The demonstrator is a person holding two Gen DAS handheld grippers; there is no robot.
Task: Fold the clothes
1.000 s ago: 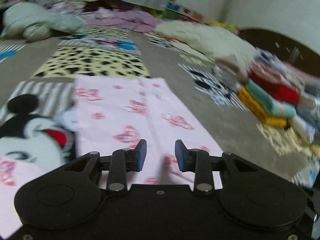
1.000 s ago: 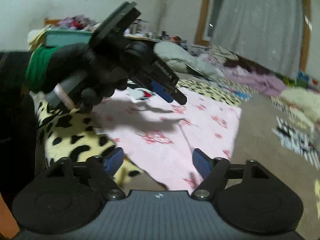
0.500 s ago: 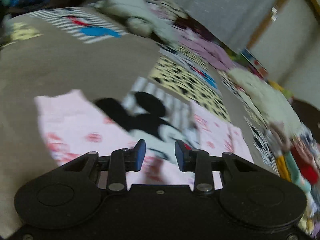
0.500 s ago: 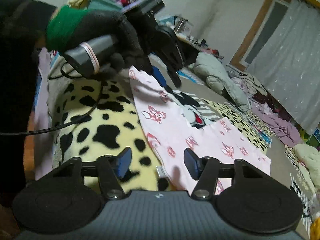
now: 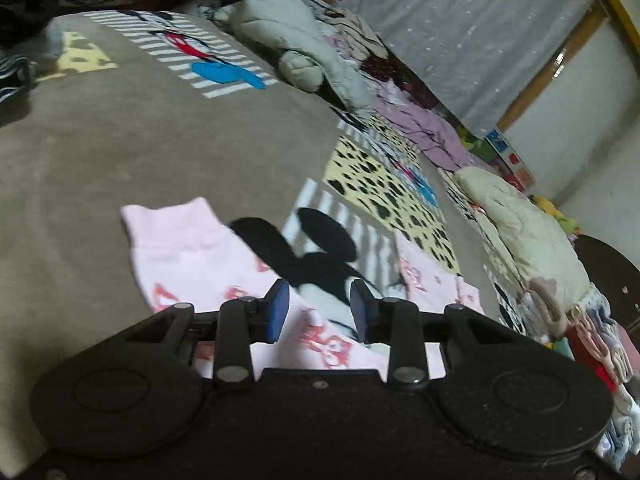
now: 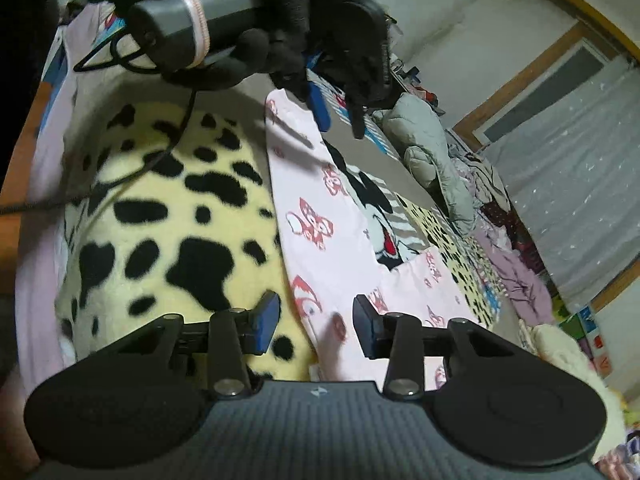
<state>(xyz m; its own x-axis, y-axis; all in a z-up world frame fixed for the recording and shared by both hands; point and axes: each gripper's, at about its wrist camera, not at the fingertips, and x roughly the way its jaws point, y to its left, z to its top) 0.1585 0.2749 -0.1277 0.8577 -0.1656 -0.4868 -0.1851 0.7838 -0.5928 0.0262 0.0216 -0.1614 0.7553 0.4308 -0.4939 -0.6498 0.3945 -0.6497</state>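
Both grippers had swung leftward since a second ago, toward the cuffed end of the pink printed trousers (image 5: 188,256) lying flat on the blanket. Left gripper (image 5: 318,310) and right gripper (image 6: 314,326) hovered over the cloth, jaws part-open, holding nothing. Step judged: reaching for the first fold. Next: pinch an edge each.

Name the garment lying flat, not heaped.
The pink printed trousers, spread flat under both open grippers; the grey padded jacket and purple clothes lie crumpled.
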